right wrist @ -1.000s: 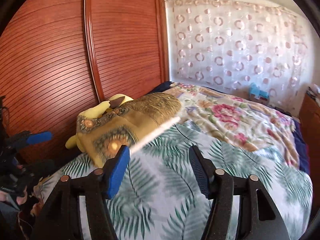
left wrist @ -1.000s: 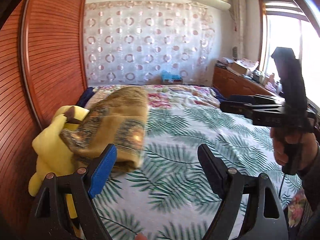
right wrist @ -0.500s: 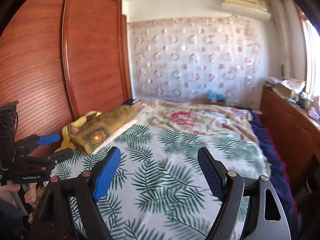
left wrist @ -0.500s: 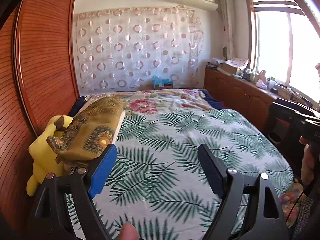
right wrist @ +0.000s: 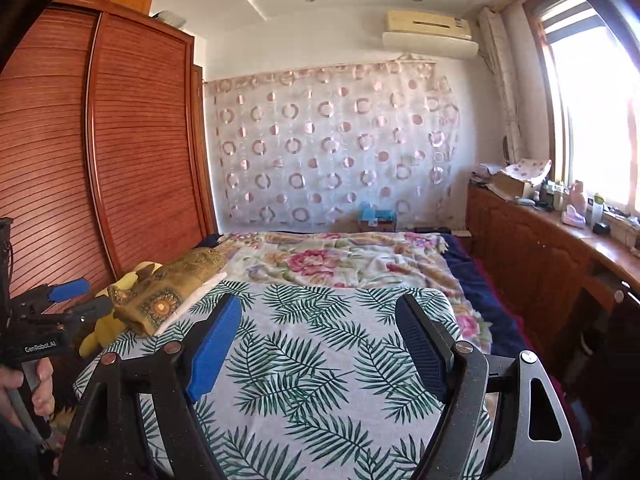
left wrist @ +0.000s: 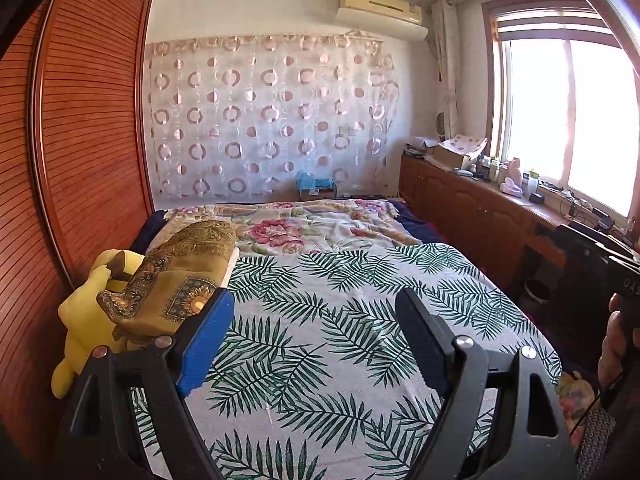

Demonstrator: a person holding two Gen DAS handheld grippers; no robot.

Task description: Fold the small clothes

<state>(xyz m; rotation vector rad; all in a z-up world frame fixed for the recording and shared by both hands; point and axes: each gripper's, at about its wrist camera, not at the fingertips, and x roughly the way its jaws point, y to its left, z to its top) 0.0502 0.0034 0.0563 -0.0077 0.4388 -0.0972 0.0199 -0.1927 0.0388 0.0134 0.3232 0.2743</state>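
Observation:
A folded gold-brown patterned cloth [left wrist: 180, 272] lies at the left edge of the bed on a yellow plush toy [left wrist: 86, 312]; it also shows in the right wrist view [right wrist: 168, 292]. My left gripper [left wrist: 316, 320] is open and empty, held back above the palm-leaf sheet [left wrist: 340, 320]. My right gripper [right wrist: 320, 324] is open and empty, also back from the bed's near end. The left gripper also shows at the left edge of the right wrist view [right wrist: 76, 298], and the right gripper's body shows at the right edge of the left wrist view [left wrist: 600, 256].
A floral blanket [left wrist: 304, 228] covers the far half of the bed. A wooden wardrobe [left wrist: 88, 140] stands along the left. A wooden counter [right wrist: 552, 248] with clutter runs under the window on the right. A curtain [left wrist: 272, 120] hangs on the far wall.
Both grippers have pulled back and up from the folded cloth, which stays on the plush toy. The views now take in the whole bed and room. Both stayed open.

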